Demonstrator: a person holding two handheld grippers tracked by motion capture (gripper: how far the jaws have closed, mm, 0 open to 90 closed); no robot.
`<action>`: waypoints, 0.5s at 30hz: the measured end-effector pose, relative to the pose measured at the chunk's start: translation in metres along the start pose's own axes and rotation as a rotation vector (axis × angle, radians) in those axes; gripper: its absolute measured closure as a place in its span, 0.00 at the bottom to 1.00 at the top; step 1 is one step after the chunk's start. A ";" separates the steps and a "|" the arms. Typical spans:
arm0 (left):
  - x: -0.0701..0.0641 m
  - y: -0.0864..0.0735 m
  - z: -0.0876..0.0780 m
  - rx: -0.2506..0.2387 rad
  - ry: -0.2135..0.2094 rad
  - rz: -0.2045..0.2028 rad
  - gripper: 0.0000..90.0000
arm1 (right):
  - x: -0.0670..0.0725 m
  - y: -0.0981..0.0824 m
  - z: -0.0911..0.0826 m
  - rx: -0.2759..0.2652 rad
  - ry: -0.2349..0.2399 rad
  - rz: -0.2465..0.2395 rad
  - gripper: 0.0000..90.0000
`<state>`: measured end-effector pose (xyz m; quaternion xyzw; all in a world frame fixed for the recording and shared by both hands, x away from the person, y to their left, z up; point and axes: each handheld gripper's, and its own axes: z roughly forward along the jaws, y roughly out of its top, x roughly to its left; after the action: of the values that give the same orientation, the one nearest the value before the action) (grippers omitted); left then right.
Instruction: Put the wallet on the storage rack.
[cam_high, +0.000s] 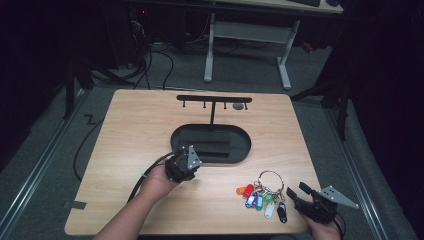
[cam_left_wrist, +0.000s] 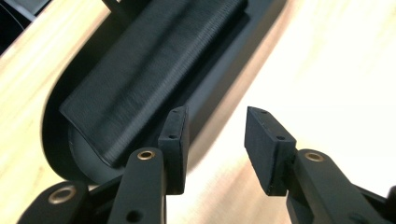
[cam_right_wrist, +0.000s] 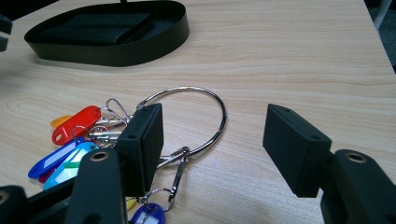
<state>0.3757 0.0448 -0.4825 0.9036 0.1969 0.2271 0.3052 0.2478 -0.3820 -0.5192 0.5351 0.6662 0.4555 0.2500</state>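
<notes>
The person's left forearm comes in from the bottom of the high view and angles up toward the table's middle, the hand wrapped around the left gripper (cam_high: 186, 164), which sits just at the near left rim of the black oval tray (cam_high: 244, 150). In the left gripper view its 2 jaws stand partly apart with nothing between them; one pad hangs over the tray's near edge, the other over bare wood. A black folded wallet (cam_left_wrist: 144, 70) lies flat inside the tray, just ahead of the jaws and untouched.

The right hand rests at the near right corner of the table (cam_high: 140, 125), holding the right gripper (cam_high: 298, 192) low and pointed left toward a metal key ring (cam_right_wrist: 196, 121) with coloured tags (cam_right_wrist: 70, 140). Its jaws are wide apart and grip nothing; the left pad sits over the ring's near side, where the clips join it, while the right pad stands clear on bare wood.

A black hook rack (cam_high: 214, 99) rises behind the tray.
</notes>
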 end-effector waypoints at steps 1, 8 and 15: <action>-0.002 -0.004 -0.002 -0.006 0.000 -0.008 0.68 | 0.000 0.000 0.000 0.000 0.000 0.000 0.43; -0.012 -0.034 -0.014 -0.038 -0.007 -0.091 0.68 | 0.001 0.000 0.001 0.008 0.000 -0.009 0.43; -0.018 -0.061 -0.030 -0.077 -0.012 -0.174 0.65 | 0.002 -0.001 0.002 0.014 0.000 -0.014 0.43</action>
<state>0.3313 0.0946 -0.5051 0.8721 0.2640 0.2016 0.3594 0.2483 -0.3800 -0.5203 0.5321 0.6732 0.4488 0.2496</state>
